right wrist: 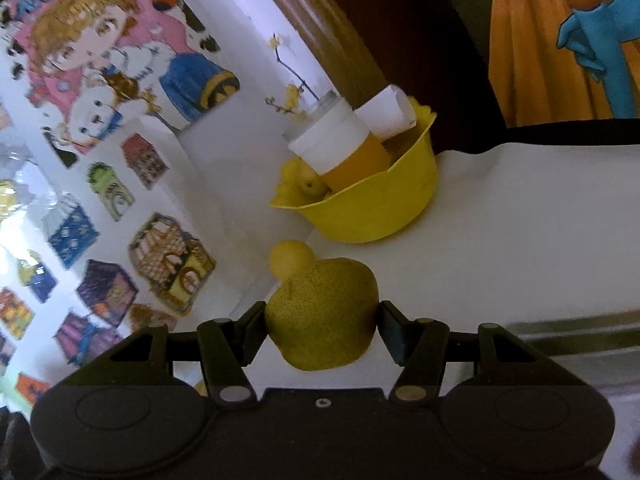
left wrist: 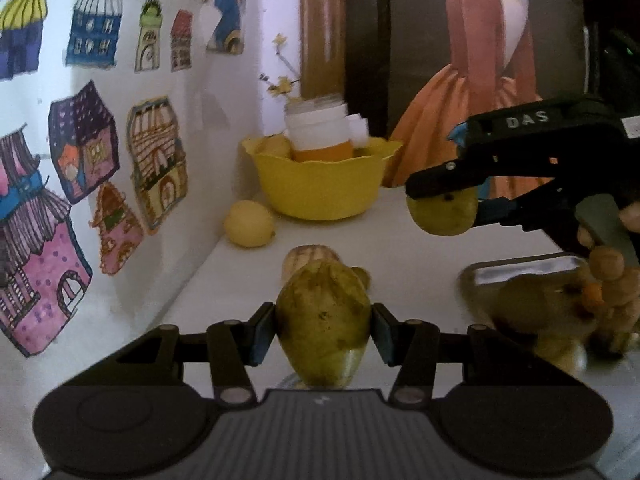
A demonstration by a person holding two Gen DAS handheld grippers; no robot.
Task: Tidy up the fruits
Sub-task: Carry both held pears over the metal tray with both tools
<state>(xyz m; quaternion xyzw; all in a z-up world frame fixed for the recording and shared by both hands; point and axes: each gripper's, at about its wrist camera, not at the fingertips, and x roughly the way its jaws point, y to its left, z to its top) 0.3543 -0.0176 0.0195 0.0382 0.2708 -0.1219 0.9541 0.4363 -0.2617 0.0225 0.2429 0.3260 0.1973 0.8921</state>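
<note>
Both grippers loaded, each lifted off the white surface.

- Left gripper: fingers closed on a mottled green-brown pear, pinched at its sides.
- Right gripper: fingers closed on a speckled yellow-green pear.
- Yellow plastic bowl, far edge by the wall, already crowded: orange-and-white jar, small yellow fruit.
- Loose round lemon beside the bowl.

Risks: rounded skins could slip; a pear may knock the jar or roll off the rim; the grippers may collide.
</note>
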